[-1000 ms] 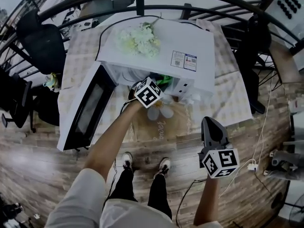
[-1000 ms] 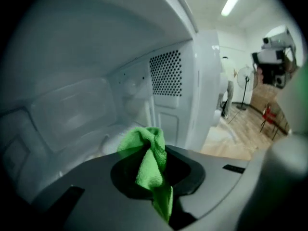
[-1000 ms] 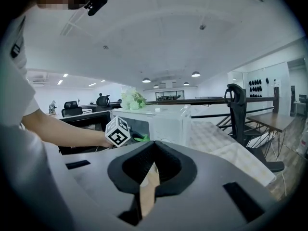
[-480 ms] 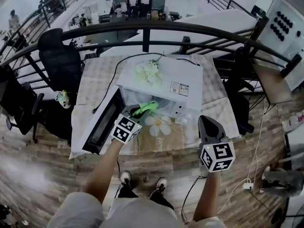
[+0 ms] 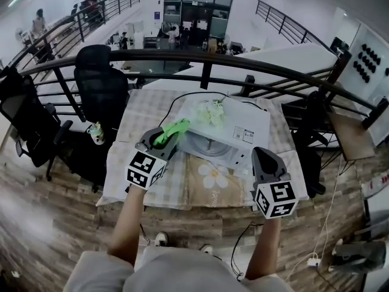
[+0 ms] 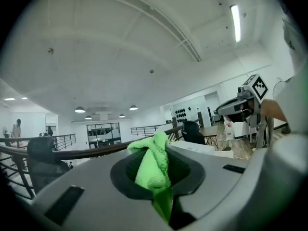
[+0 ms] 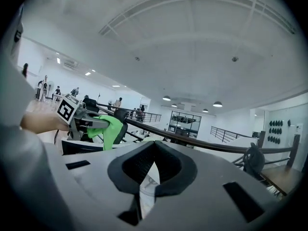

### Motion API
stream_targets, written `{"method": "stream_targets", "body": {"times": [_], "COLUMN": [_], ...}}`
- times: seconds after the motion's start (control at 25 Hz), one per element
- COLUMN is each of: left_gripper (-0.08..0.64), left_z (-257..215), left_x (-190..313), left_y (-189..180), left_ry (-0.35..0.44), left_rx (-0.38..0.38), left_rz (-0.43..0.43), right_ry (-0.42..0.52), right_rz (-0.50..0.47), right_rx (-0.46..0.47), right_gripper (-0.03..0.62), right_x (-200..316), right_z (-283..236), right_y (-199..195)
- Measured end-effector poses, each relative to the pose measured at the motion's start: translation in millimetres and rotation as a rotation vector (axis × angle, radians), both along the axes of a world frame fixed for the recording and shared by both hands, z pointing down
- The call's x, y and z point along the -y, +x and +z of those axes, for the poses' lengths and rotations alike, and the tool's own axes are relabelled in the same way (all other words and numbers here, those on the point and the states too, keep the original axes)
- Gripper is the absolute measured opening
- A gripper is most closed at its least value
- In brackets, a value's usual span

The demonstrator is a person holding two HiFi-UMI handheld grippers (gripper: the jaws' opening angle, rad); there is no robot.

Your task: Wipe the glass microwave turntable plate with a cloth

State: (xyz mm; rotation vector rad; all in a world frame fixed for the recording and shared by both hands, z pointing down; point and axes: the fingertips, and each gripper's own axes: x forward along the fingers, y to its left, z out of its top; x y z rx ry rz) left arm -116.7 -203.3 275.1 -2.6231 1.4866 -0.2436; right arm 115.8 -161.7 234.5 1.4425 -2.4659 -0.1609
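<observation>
Between the jaws of the left gripper (image 6: pixel 160 150) there's a bright green cloth (image 6: pixel 153 170), pinched tight, with a bunched end poking out past the tips and the rest trailing back between them; so that one's clamped on the cloth, no doubt about it. In the head view it's held up by the front left corner of the microwave (image 5: pixel 234 123); the right gripper's camera catches it from the side too, with the cloth dangling in mid-air.

The right gripper (image 5: pixel 264 156) is off to the right, well apart from the left one, in front of the microwave's right end; its jaws meet at the tips with nothing between them (only a thin sliver of something pale shows through lower down).

The glass turntable plate (image 5: pixel 208 146) sits inside the microwave's open front, a pale round disc just beyond the left gripper; the cloth isn't on it. On top of the microwave lies a bunch of white flowers (image 5: pixel 211 111). The microwave stands on a table (image 5: pixel 130 132) with a checked covering; a beige placemat (image 5: pixel 213 178) with a daisy print lies at the front edge, between the two grippers. Left of the table there's a black office chair (image 5: pixel 100 84); a dark railing (image 5: pixel 182 56) runs behind.
</observation>
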Motion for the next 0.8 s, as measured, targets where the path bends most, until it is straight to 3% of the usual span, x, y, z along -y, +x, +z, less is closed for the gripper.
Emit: {"method": "stream_targets", "body": {"times": [0.2, 0.4, 0.8], "left_gripper": [0.053, 0.053, 0.053], "left_z": [-31.5, -42.5, -41.4], "left_x": [-9.7, -11.7, -6.6], "left_y": [-19.0, -21.3, -28.5], "left_ry": [0.069, 0.102, 0.107], "left_rx": [0.019, 0.04, 0.054], "left_rz": [-0.068, -0.064, -0.076], "right_ry": [0.03, 0.05, 0.057], "right_rz": [-0.039, -0.061, -0.079], "right_rx": [-0.026, -0.059, -0.076], "right_gripper": [0.014, 0.014, 0.014], "right_x": [7.4, 13.0, 21.6], "right_z": [-14.7, -21.3, -22.4], "right_y": [-26.1, -43.5, -55.5]}}
